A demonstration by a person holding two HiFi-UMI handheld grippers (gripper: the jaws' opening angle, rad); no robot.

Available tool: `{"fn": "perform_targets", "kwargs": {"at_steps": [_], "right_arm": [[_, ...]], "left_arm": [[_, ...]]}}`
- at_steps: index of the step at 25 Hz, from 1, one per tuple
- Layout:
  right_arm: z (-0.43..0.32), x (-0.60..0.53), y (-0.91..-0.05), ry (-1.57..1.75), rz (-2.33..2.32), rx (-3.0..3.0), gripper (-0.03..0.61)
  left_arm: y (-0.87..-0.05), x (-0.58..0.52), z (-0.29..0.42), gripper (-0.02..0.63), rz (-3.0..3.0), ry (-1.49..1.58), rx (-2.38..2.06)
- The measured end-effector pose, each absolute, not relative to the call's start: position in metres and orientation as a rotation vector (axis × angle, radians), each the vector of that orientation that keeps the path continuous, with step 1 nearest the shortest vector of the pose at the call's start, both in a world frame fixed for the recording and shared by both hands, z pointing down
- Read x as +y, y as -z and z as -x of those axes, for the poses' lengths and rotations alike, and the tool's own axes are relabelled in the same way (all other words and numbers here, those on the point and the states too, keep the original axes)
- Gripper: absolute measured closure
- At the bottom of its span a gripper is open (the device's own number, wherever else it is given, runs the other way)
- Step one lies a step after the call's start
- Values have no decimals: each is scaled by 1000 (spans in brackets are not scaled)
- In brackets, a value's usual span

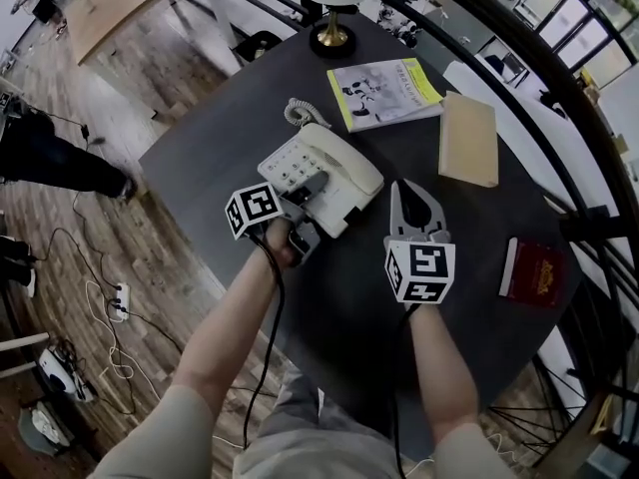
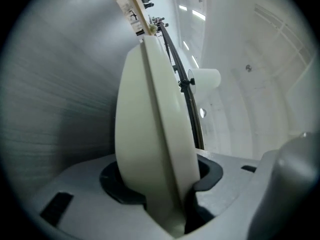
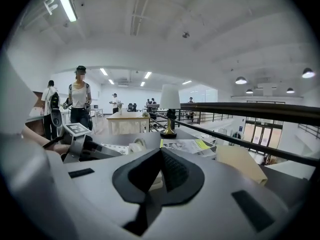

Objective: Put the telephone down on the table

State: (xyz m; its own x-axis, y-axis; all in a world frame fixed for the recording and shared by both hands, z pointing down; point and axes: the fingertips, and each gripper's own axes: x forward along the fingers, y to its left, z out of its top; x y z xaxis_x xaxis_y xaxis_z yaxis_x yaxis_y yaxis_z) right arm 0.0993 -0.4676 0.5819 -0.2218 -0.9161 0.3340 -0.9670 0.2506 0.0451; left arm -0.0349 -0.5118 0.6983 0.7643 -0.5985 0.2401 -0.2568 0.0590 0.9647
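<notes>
The cream telephone (image 1: 321, 171), with its keypad on the left and its handset on the cradle, lies at the middle of the dark table (image 1: 200, 168). I cannot tell whether its base touches the tabletop. My left gripper (image 1: 316, 194) is shut on the telephone's near edge. In the left gripper view the cream body (image 2: 150, 134) stands edge-on between the pads of the left gripper (image 2: 162, 181). My right gripper (image 1: 408, 190) hovers just right of the telephone, apart from it, shut with nothing in it. The right gripper view shows the black pads of the right gripper (image 3: 161, 159) meeting.
A coiled cord (image 1: 298, 114) lies behind the telephone. A yellow-edged booklet (image 1: 384, 93), a tan book (image 1: 469, 138) and a dark red booklet (image 1: 532, 270) lie to the right. A lamp (image 1: 332, 13) stands at the far edge. A black railing (image 1: 539, 128) curves past the table's right side.
</notes>
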Motion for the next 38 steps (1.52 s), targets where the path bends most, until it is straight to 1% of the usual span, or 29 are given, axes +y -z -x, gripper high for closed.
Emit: {"fn": "perform_targets", "kwargs": {"at_steps": [5, 10, 12, 17, 30, 38], "right_arm": [[-103, -463, -585, -296, -1757, -2236, 577], [-102, -460, -587, -312, -1747, -2232, 577], [-101, -459, -588, -325, -1748, -2231, 577], [-97, -457, -584, -336, -1735, -2244, 577], [-78, -430, -569, -359, -1640, -2315, 577], [-67, -406, -574, -365, -1577, -2322, 577]], "left_arm": [[-712, -509, 43, 397, -1401, 357, -719], [-716, -508, 45, 394, -1387, 319, -747], [-719, -506, 47, 376, -1372, 290, -766], [-722, -505, 53, 353, -1350, 216, -830], [-727, -494, 72, 242, -1307, -95, -1067], [-731, -480, 82, 239, -1271, -148, -1126]]}}
